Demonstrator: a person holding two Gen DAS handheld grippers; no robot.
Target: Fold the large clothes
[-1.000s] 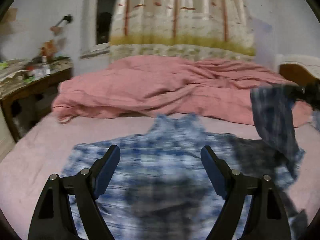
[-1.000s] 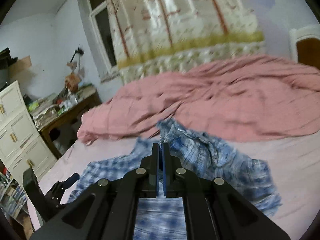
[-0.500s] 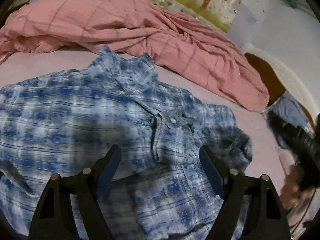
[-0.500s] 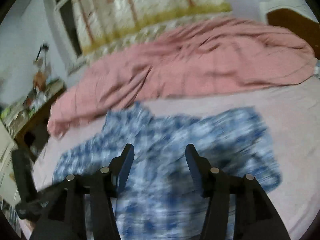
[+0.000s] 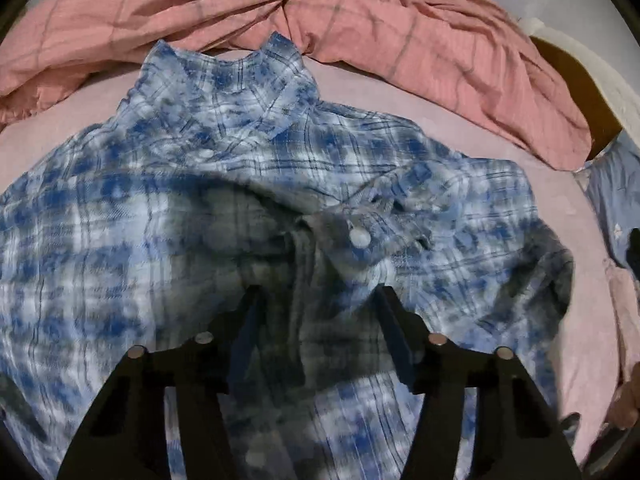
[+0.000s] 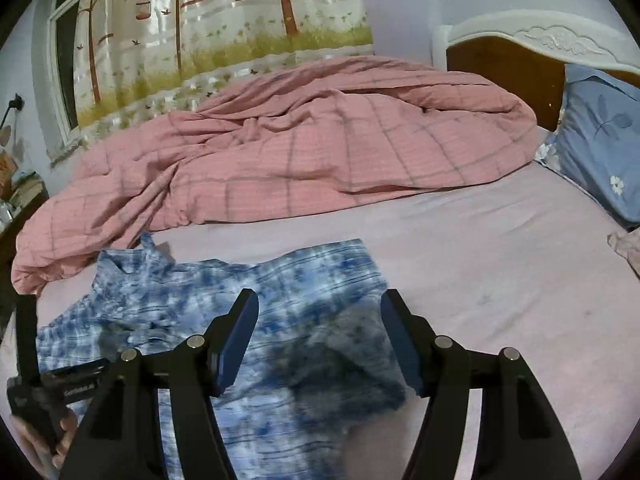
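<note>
A: Where is the garment seen?

B: A blue-and-white plaid button-up shirt (image 5: 224, 184) is spread on the pale pink bed sheet (image 6: 500, 264), collar toward the crumpled pink checked duvet (image 6: 304, 152) heaped at the far side. From the right wrist view the shirt (image 6: 304, 292) is seen with one side folded in over the body.

A: And the left gripper (image 5: 316, 312)?

B: It is pointed steeply down over the shirt front, close above the cloth. A white button (image 5: 359, 237) on the placket is seen just beyond the tips. The jaws have just been closing and are now noted at a middling gap; shirt fabric is seen below and between them, but no pinch by the pads can be made out, since the cloth there is shadowed and blurred.

A: The right gripper (image 6: 318, 316)?

B: It is held over the folded side of the shirt, nearer the edge that borders bare sheet. Its jaws have just been opening and are parted fairly wide, with nothing clamped; cloth is seen beneath the gap only.

A: Anything else recorded?

B: The left gripper (image 6: 28, 360), with the person's hand (image 6: 52, 436) under it, is seen at the left edge of the right wrist view. A blue flowered pillow (image 6: 596, 140) is propped by the white-and-wood headboard (image 6: 532, 40). A tree-print curtain (image 6: 208, 28) is hung behind the bed.
</note>
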